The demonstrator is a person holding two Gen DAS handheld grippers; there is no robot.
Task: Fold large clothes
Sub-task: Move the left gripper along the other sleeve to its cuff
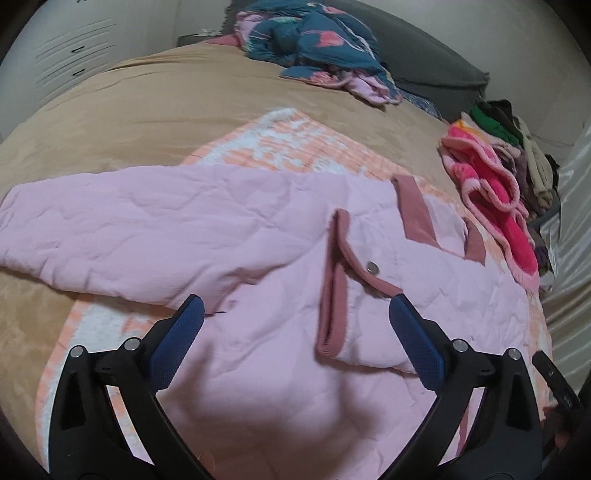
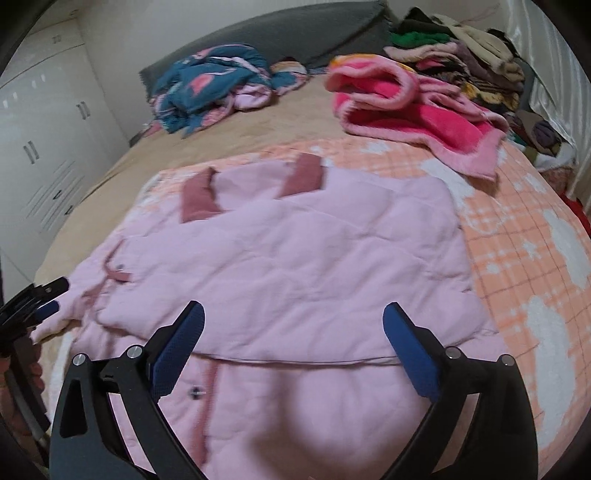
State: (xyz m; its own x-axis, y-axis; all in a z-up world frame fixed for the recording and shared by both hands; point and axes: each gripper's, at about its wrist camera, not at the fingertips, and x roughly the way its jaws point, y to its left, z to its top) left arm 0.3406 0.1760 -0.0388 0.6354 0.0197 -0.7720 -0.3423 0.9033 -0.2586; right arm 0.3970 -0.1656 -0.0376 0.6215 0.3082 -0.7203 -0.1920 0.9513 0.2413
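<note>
At the far left of the room stands a white wardrobe with louvred panels and dark handles (image 2: 48, 155). Beside it begins the bed with a tan plush cover (image 1: 147, 103), and across the near part of the bed lies an orange-and-white checked blanket with white cloud shapes (image 2: 524, 236).

The left tool (image 1: 295, 314) hangs above the pale pink quilted jacket with dusty-rose trim (image 1: 229, 236), its blue-padded fingers (image 1: 177, 343) spread wide with nothing between them. In the left wrist view one sleeve of the jacket reaches out to the left over the tan cover, while a rose-edged flap with a metal snap lies between the spread fingers, further off.

The right tool (image 2: 293, 314) is likewise wide and empty, poised over the jacket's folded body, which lies flat on the checked blanket with two rose collar pieces at its far edge. A fold line runs across the cloth between the tool's fingers. At the left edge of the right wrist view the left tool shows just beside the jacket.

Further back, against a grey headboard cushion (image 2: 295, 33), sits a crumpled teal-and-pink printed quilt (image 2: 210, 88). To the right lies a bright pink fleece garment with pale pink edging (image 2: 413, 110), apart from the jacket, and behind it a stack of mixed dark, green and cream clothes (image 2: 454, 51).
</note>
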